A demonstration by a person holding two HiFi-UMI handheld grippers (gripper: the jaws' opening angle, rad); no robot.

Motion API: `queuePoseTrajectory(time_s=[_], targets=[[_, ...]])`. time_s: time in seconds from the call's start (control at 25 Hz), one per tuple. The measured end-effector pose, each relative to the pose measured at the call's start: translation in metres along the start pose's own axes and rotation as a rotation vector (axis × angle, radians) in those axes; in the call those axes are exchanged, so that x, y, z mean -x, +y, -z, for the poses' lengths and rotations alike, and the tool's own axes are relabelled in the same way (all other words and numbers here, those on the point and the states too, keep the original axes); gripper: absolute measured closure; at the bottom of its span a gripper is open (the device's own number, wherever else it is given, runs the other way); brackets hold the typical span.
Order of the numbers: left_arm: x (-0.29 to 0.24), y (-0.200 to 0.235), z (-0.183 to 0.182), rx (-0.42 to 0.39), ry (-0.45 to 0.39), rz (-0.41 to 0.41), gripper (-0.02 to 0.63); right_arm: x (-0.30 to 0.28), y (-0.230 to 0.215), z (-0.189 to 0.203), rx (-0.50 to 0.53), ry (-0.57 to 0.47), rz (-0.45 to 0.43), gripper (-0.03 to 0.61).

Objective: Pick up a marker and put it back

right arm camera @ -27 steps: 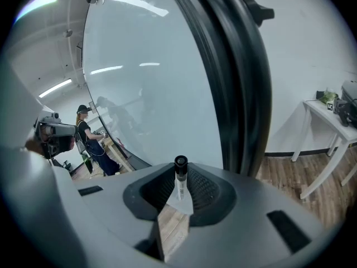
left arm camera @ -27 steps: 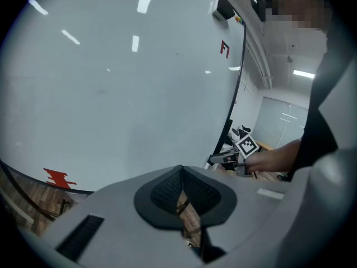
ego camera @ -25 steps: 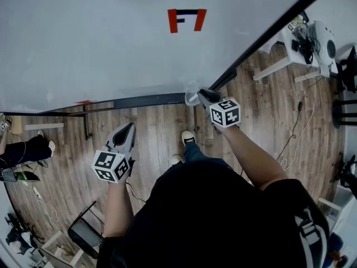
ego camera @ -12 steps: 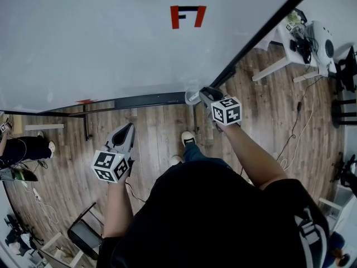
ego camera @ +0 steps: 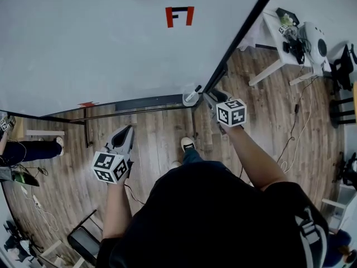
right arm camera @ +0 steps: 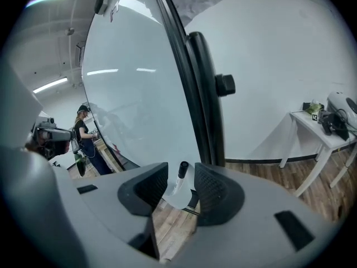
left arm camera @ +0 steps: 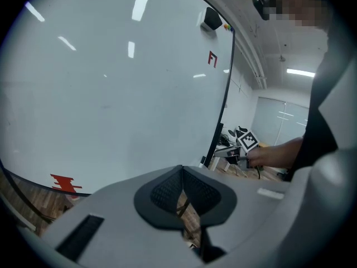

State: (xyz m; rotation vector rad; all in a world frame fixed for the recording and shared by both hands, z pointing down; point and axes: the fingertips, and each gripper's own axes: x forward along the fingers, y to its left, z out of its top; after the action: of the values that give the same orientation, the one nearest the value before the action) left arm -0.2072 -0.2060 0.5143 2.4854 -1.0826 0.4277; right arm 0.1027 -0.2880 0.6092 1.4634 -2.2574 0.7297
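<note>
The whiteboard (ego camera: 111,43) fills the upper left of the head view. Wood floor (ego camera: 156,133) lies below it, and a white table (ego camera: 276,35) stands at upper right. The marker (ego camera: 195,90) stands in its holder (ego camera: 188,100) at frame centre. The right gripper (ego camera: 210,96) is just beside the marker; its jaws have just been opening and now stand wide, pads clear of it. The left gripper (ego camera: 128,130) is closed and empty.

We look down on a large whiteboard (ego camera: 111,54) that fills the head view from 9 to 12 o'clock. It has a red mark (ego camera: 179,16) near 12 and a black frame (ego camera: 242,32) running up toward 1 o'clock, with a plain white wall (right arm camera: 279,66) beyond that frame. Below the board we see a wood-plank floor (ego camera: 156,135), with a white table (ego camera: 276,43) loaded with gear at 2 o'clock, loose cables (ego camera: 295,130) trailing at 3 and a black chair (ego camera: 83,240) at 7. Overhead we find long ceiling lights (left arm camera: 301,72) glowing, their streaks mirrored on the board.
</note>
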Motion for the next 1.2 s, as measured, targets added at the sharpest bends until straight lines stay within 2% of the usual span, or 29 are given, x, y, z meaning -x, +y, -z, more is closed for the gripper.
queuePoseTrajectory(time_s=[0.44,1.2], targets=[[0.026,-0.02,-0.009,-0.049,-0.047,0.015,0.6,0.053,0.02,-0.004,0.025,-0.05,-0.004,0.437],[0.058,-0.047,-0.012,-0.083,-0.095,0.03,0.6,0.112,0.051,0.002,0.033,-0.098,-0.008,0.459]])
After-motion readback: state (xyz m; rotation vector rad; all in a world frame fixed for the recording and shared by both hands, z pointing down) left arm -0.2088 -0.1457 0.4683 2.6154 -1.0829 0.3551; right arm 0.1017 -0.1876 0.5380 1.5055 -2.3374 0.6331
